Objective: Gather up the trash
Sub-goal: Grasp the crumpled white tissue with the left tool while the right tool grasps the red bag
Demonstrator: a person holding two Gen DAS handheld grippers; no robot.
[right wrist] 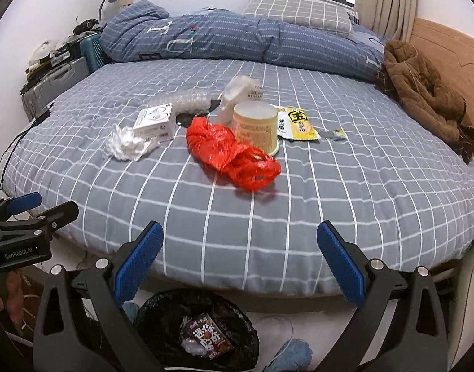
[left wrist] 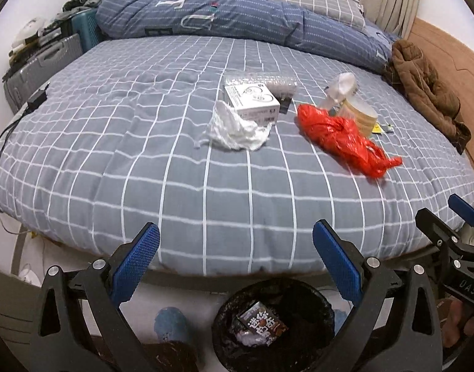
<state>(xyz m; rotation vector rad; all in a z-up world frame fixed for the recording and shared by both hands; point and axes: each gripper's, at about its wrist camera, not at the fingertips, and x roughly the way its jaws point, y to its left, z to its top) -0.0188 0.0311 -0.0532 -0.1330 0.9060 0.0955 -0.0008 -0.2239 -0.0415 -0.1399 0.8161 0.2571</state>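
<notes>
Covering the bed (left wrist: 206, 186), a grey checked sheet holds scattered trash (right wrist: 230, 152).

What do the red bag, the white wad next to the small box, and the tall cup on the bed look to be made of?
Red bag: thin glossy plastic film, crinkled, with bright highlights.
White wad: likely tissue paper, matte, with soft crumpled folds.
Cup: probably printed paperboard, judging by its stiff straight wall and matte cream print; a plastic make cannot be ruled out.
</notes>
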